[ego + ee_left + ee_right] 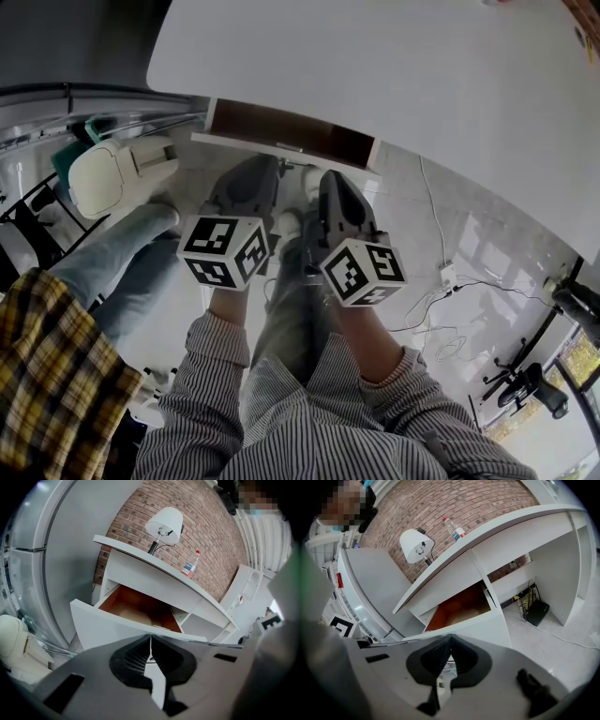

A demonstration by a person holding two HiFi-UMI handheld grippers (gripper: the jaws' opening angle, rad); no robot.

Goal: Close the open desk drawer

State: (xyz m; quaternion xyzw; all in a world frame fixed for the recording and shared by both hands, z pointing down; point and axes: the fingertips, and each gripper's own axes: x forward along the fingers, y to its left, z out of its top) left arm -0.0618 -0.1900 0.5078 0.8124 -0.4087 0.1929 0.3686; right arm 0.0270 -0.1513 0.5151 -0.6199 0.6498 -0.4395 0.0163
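Striped sleeves (281,412) fill the bottom of the head view, and both arms reach forward and down side by side. The left gripper (150,638) has its two dark jaws pressed together tip to tip, with nothing between them. The right gripper (450,641) is the same: jaws closed to a thin seam and empty. Each carries its marker cube just above the wrist, and the two grippers lie near each other, both pointing at the drawer (136,607). The drawer is pulled well out from under the left end of the white desk (394,84), so its orange-brown inside shows and its white front panel faces the grippers. In both gripper views the closed jaw tips line up with the upper edge of that front panel. Whether either one touches it cannot be told. A white lamp (165,523) stands on the desk top above the drawer, toward the back edge by the brick wall (454,501). A clear bottle (190,566) stands farther along the top to the right. A black box (537,611) with cables sits on the floor under the desk's open section, against the back. At the left edge of the head view are another person's jeans (112,253) and plaid sleeve (47,366).
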